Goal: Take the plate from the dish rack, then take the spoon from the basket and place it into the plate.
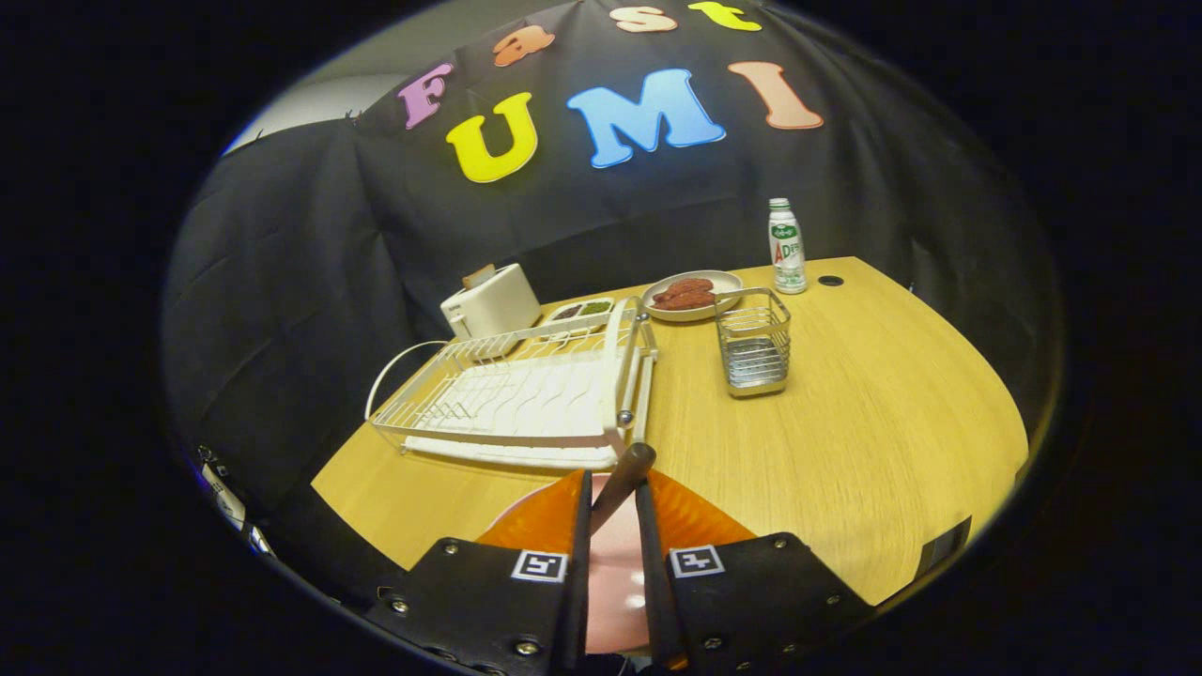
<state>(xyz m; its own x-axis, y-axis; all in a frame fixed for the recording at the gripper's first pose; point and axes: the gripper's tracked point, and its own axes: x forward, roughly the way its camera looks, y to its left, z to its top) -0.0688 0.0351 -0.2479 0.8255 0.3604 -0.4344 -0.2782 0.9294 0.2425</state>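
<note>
My gripper (612, 498) is shut on the spoon (624, 474), whose dark wooden handle sticks up and forward from between the fingers. Directly below the fingers lies the plate (700, 526), orange at its rim and pink in the middle, on the wooden table near its front edge. The white dish rack (512, 394) stands just beyond the plate, to the left, with nothing in its slots. The wire basket (754, 343) stands further back to the right and holds no utensils that I can see.
A white toaster (490, 305) sits behind the rack. A divided dish (580, 310), a plate of sausages (693, 294) and a small bottle (786, 246) line the table's far side. The bare wooden table (892, 404) spreads right of the basket.
</note>
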